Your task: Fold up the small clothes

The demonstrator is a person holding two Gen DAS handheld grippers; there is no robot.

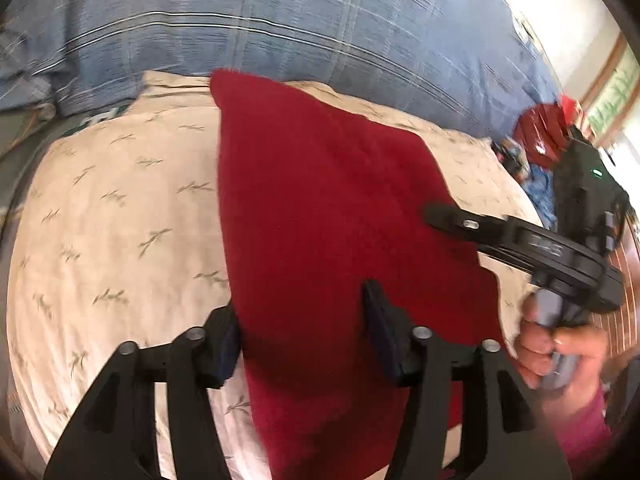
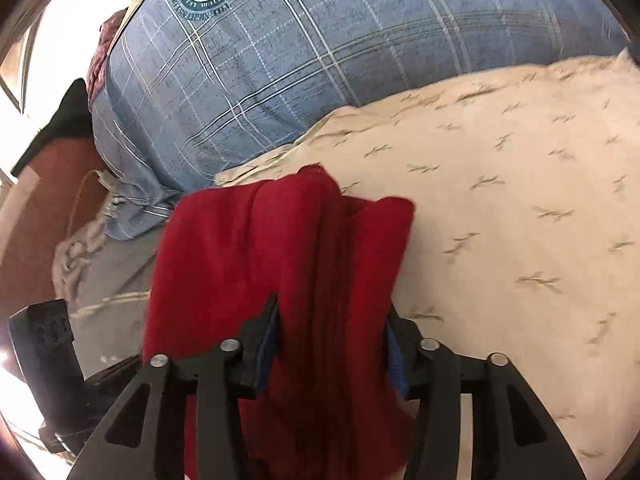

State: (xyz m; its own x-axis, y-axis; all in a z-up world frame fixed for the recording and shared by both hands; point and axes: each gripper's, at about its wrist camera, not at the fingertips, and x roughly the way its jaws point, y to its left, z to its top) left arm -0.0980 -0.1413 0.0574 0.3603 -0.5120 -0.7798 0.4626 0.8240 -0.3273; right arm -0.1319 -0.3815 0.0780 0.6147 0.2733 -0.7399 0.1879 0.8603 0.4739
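Observation:
A dark red cloth (image 1: 320,208) lies spread and partly lifted over a cream sheet with a leaf print (image 1: 120,220). My left gripper (image 1: 304,328) has its fingers wide apart with the near edge of the red cloth passing between them. My right gripper (image 2: 332,336) also straddles the red cloth (image 2: 288,240), which is bunched in folds between its parted fingers. In the left wrist view the right gripper (image 1: 444,216) reaches in from the right, its finger lying on the cloth's far right edge.
A blue plaid cover (image 1: 300,20) lies behind the cream sheet; it also shows in the right wrist view (image 2: 280,60), bearing a round teal emblem. A pile of red and blue clothes (image 1: 536,148) sits at the far right. A hand (image 1: 560,352) holds the right gripper's handle.

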